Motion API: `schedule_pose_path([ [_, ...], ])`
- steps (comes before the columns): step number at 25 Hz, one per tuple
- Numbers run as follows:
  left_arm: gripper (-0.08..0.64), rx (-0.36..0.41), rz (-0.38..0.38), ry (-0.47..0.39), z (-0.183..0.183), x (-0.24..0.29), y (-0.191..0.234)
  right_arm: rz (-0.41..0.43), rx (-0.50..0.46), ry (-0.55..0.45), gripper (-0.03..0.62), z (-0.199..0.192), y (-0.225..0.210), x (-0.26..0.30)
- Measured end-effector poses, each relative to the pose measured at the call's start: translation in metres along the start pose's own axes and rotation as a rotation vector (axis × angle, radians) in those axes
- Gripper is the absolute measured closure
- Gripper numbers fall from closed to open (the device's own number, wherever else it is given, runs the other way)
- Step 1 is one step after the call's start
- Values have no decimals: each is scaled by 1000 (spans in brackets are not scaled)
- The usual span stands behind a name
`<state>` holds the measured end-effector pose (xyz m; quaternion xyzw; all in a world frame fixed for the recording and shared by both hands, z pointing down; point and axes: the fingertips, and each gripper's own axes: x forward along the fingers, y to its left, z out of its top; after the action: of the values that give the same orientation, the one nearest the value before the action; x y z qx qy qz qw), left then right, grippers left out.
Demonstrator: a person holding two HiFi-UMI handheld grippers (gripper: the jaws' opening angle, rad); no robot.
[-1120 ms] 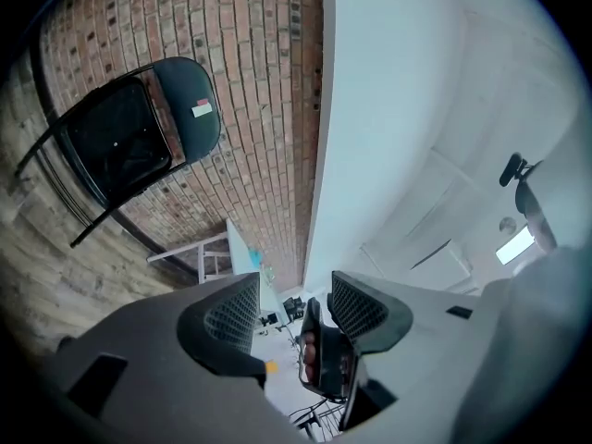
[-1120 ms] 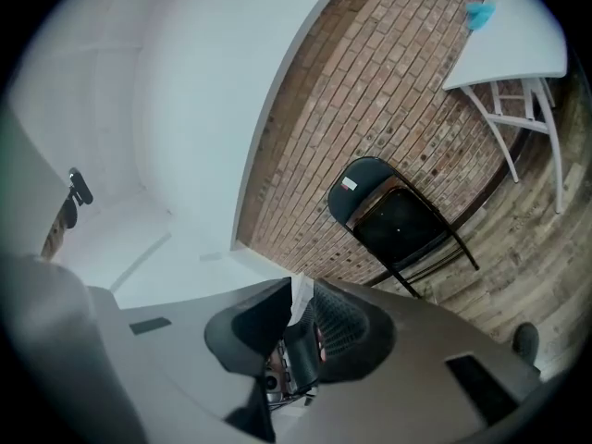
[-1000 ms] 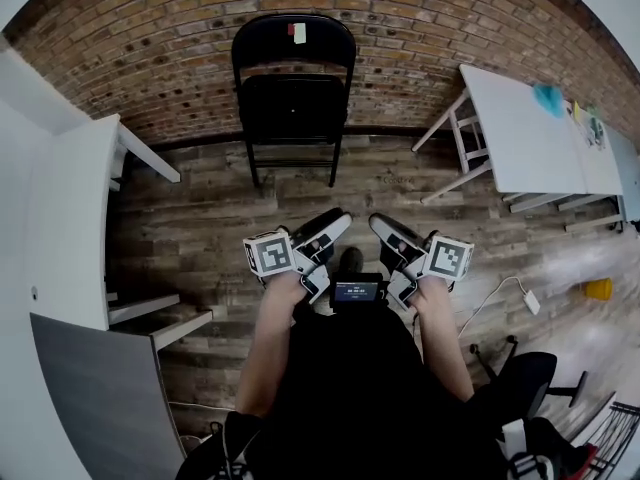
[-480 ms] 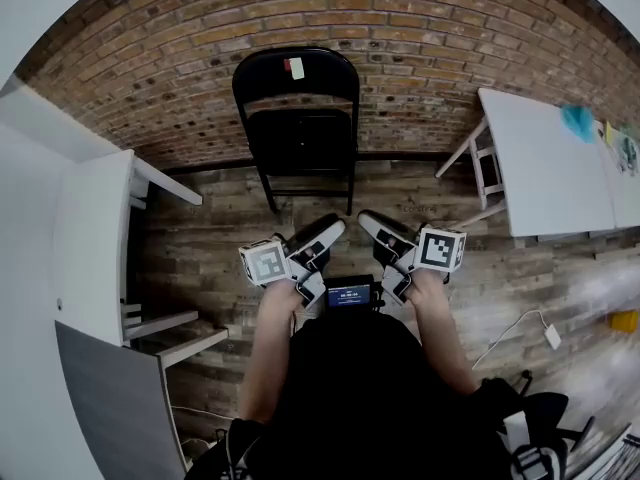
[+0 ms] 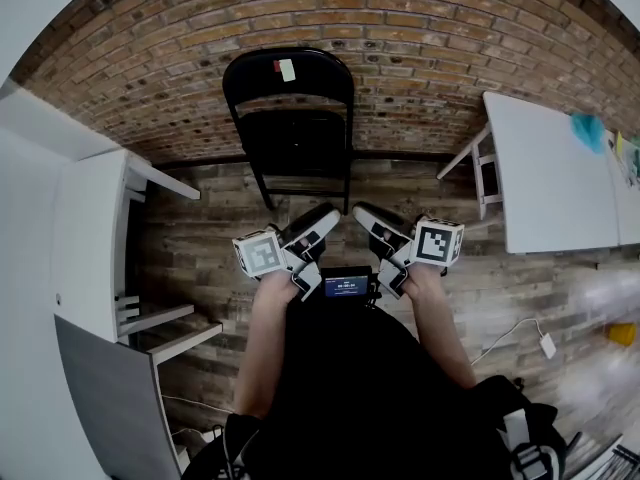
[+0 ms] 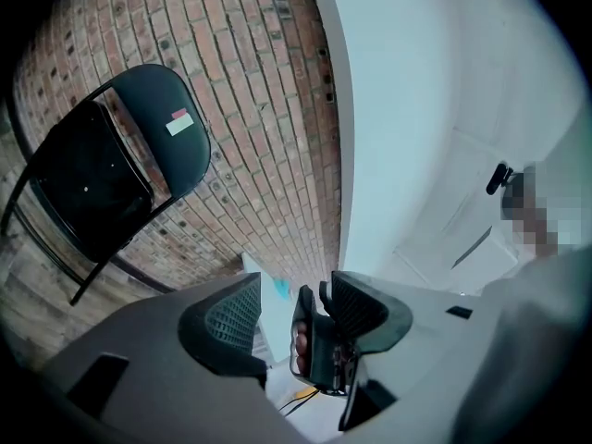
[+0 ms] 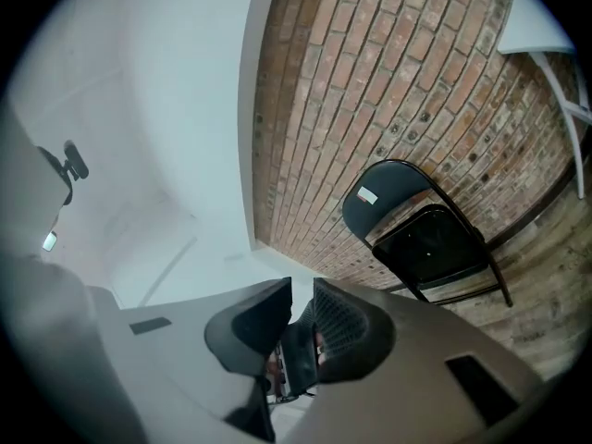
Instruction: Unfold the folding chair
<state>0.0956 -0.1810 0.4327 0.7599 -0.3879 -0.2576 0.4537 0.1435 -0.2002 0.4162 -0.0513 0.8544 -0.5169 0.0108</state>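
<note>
Faced the folding chair (image 5: 290, 108), still folded with the brick wall (image 5: 420, 38) just behind it, from well short of it, left gripper (image 5: 322, 218) spread and empty, right gripper (image 5: 362, 213) nearly closed on nothing, both aimed chairward, probably readying a pull on seat and backrest.

Free room before the chair (image 5: 290, 118), which stands folded at the brick wall (image 5: 400, 58) and closes the far side. A lane of bare floor (image 5: 200, 238) runs from the left gripper (image 5: 322, 218) and right gripper (image 5: 363, 213), held close together, to the chair's feet. The left table (image 5: 90, 228) bounds one flank and the right table (image 5: 555, 168) the other, its legs (image 5: 480, 168) slanting toward the chair. Floor shows on both sides of the chair.
</note>
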Motion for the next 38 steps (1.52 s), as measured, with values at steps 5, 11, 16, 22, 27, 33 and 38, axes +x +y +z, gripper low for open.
schedule_pose_path([
  [5, 302, -21, -15, 9, 14, 19, 3, -37, 13, 14, 535, 11, -14, 9],
  [11, 302, -33, -81, 33, 49, 45, 35, -93, -18, -6, 535, 42, -35, 34],
  [16, 302, -53, -140, 29, 98, 58, 45, -133, -46, -10, 535, 75, -45, 69],
  [22, 302, -85, -168, 24, 135, 54, 71, -151, -78, 3, 535, 95, -43, 115],
  [27, 302, -104, -179, 24, 160, 50, 82, -202, -83, 13, 535, 101, -51, 139],
  [33, 302, -170, -188, 28, 169, 42, 95, -195, -75, 24, 535, 98, -51, 165],
  [38, 302, -198, -170, 17, 174, 43, 101, -175, -55, 39, 535, 100, -58, 173],
])
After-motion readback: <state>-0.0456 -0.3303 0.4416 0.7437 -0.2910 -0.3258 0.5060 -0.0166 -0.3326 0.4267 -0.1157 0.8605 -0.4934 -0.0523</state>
